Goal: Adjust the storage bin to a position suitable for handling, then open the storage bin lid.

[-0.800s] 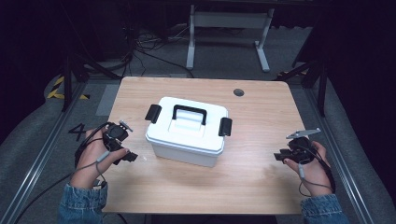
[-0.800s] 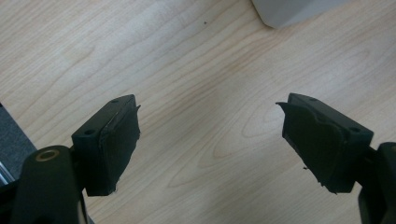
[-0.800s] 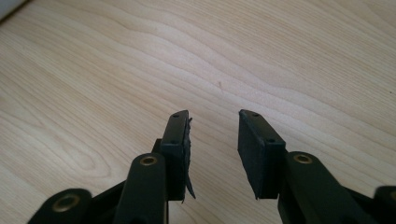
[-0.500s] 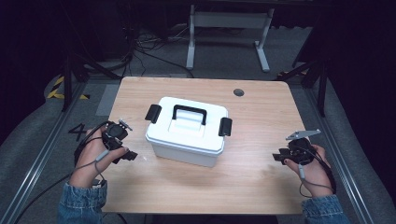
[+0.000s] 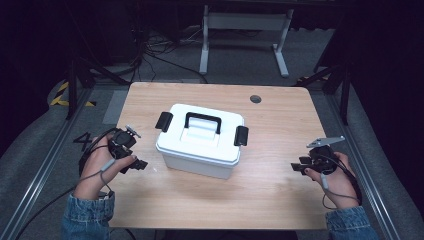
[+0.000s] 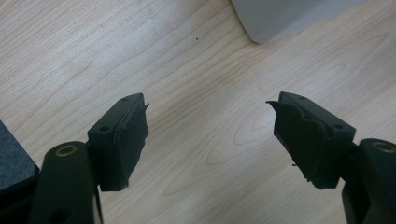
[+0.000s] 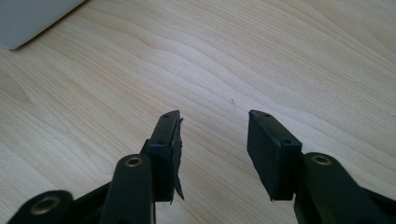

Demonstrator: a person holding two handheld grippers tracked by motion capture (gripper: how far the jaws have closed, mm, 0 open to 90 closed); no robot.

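Person at the near edge of the wooden worktop [image 5: 280, 135], denim sleeves coming in low on both sides. Left hand [image 5: 100, 162] rests at the worktop's left edge, wrist angled inward, its left claw [image 5: 136, 163] pointing right toward the white lidded box [image 5: 200, 142]. Left claw is released: the left gripper view has both black pads [image 6: 123, 140] spread wide over bare wood, nothing between them, a corner of the box [image 6: 280, 16] just ahead at the top. Right hand [image 5: 335, 175] sits near the worktop's right edge, well apart from the box, with its right claw [image 5: 298, 166] aimed left at it and the grey plate on top. Right claw is also released: the right gripper view has the jaws parted over wood grain, gap empty, box corner [image 7: 28, 18] at top left. Box stands mid-worktop, slightly left of centre, between the two claws, lid on, black handle [image 5: 202, 121] lying flat, a black latch [image 5: 163, 121] at each end. Neither claw touches it.
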